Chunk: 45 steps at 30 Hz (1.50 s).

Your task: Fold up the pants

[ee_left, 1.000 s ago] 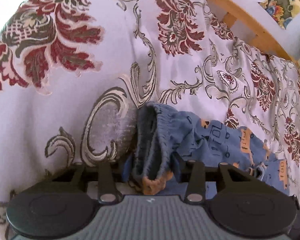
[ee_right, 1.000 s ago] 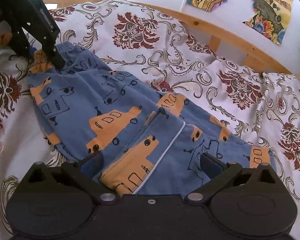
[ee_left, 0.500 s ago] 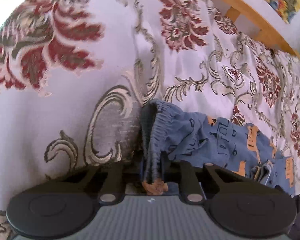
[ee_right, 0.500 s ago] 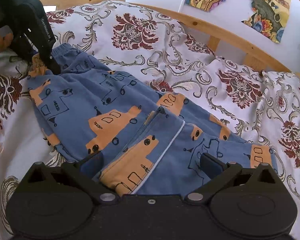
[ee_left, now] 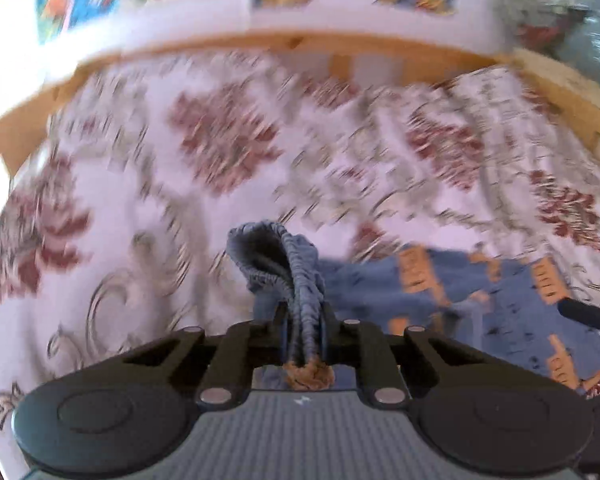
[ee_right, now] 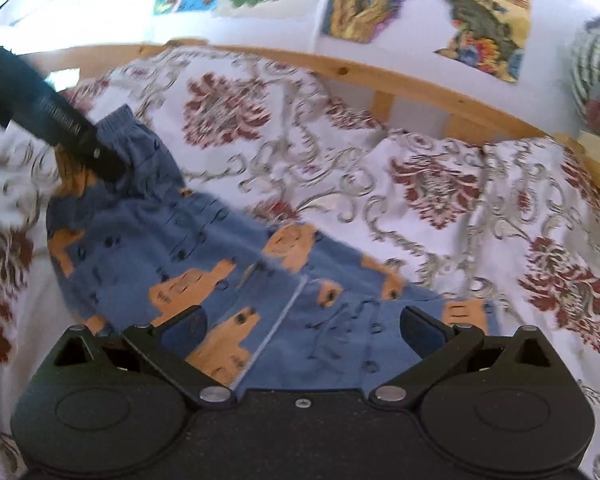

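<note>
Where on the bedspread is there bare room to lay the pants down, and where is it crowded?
Bare bedspread lies between the pants and the wooden rail. Crowded: the left gripper clamps the waistband, and the right gripper is open over the legs.

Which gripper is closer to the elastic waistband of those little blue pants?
Left. The left gripper is shut on the waistband itself. The right gripper sits open over the pants at the leg end, away from it.
</note>
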Available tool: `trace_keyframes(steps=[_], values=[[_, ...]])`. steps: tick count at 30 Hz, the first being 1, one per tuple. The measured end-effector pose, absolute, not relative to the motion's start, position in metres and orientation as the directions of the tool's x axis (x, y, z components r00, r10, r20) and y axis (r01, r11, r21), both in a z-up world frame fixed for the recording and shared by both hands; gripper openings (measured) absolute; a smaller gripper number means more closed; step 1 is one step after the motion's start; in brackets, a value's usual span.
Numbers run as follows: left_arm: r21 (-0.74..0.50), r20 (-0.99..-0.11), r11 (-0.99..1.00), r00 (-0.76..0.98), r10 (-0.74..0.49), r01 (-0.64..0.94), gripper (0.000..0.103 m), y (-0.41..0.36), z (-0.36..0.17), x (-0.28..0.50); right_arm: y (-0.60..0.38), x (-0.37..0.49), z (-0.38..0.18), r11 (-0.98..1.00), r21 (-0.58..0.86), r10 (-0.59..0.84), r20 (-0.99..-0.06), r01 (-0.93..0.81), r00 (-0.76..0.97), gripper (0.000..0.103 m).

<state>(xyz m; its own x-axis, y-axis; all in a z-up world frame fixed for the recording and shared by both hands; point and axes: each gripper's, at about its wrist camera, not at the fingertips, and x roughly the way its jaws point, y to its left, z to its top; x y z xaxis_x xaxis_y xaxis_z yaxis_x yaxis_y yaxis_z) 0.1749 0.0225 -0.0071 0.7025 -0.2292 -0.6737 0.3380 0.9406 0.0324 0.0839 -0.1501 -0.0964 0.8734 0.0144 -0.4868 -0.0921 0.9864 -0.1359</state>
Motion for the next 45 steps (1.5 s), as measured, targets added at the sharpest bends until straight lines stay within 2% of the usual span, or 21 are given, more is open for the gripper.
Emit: trace_keyframes(steps=[3,8,12,16,21,26,29,30,31,32,36,40,45], values=[[0.063,-0.638,0.923,0.727,-0.254,0.379,0.016,-0.003,0.002,0.158,-0.178,0.079,-0.08,0.998,-0.034,0.034,-0.494,-0.058,0.869,0.102],[0.157,-0.624,0.898,0.746,-0.233,0.411,0.016,-0.051,-0.003,0.133,-0.233,0.08,-0.058,0.972,0.233,0.138,-0.488,-0.024,0.862,0.102],[0.278,-0.603,0.841,0.766,-0.223,0.463,0.016,-0.085,-0.019,0.109,-0.267,0.088,-0.05,0.881,0.47,0.288,-0.452,-0.049,0.844,0.102],[0.337,-0.592,0.806,0.776,-0.22,0.486,0.016,-0.102,-0.032,0.094,-0.273,0.107,-0.045,0.8,0.587,0.448,-0.448,-0.123,0.774,0.095],[0.365,-0.59,0.791,0.779,-0.212,0.492,0.016,-0.107,-0.041,0.09,-0.245,0.127,-0.037,0.797,0.565,0.53,-0.484,-0.214,0.696,0.089],[0.39,-0.587,0.768,0.779,-0.218,0.508,0.017,-0.11,-0.048,0.088,-0.217,0.143,-0.039,0.813,0.531,0.539,-0.531,-0.24,0.654,0.083],[0.408,-0.589,0.747,0.776,-0.223,0.524,0.017,-0.112,-0.053,0.083,-0.208,0.151,-0.046,0.834,0.508,0.514,-0.574,-0.215,0.638,0.062],[0.408,-0.592,0.745,0.774,-0.225,0.529,0.018,-0.112,-0.054,0.082,-0.208,0.153,-0.05,0.837,0.508,0.507,-0.583,-0.202,0.635,0.048],[0.405,-0.595,0.744,0.771,-0.227,0.532,0.019,-0.112,-0.054,0.081,-0.209,0.154,-0.053,0.838,0.512,0.502,-0.588,-0.189,0.634,0.041],[0.403,-0.597,0.744,0.769,-0.229,0.533,0.02,-0.112,-0.055,0.081,-0.211,0.155,-0.056,0.835,0.521,0.501,-0.59,-0.176,0.633,0.041],[0.401,-0.59,0.757,0.777,-0.218,0.516,0.035,-0.107,-0.055,0.077,-0.217,0.153,-0.061,0.822,0.548,0.507,-0.581,-0.154,0.637,0.032],[0.413,-0.584,0.76,0.786,-0.202,0.502,0.048,-0.102,-0.056,0.071,-0.223,0.153,-0.063,0.804,0.578,0.52,-0.568,-0.142,0.638,0.032],[0.387,-0.629,0.765,0.754,-0.19,0.515,0.053,-0.103,-0.061,0.079,-0.227,0.153,-0.066,0.783,0.608,0.536,-0.552,-0.132,0.638,0.032]])
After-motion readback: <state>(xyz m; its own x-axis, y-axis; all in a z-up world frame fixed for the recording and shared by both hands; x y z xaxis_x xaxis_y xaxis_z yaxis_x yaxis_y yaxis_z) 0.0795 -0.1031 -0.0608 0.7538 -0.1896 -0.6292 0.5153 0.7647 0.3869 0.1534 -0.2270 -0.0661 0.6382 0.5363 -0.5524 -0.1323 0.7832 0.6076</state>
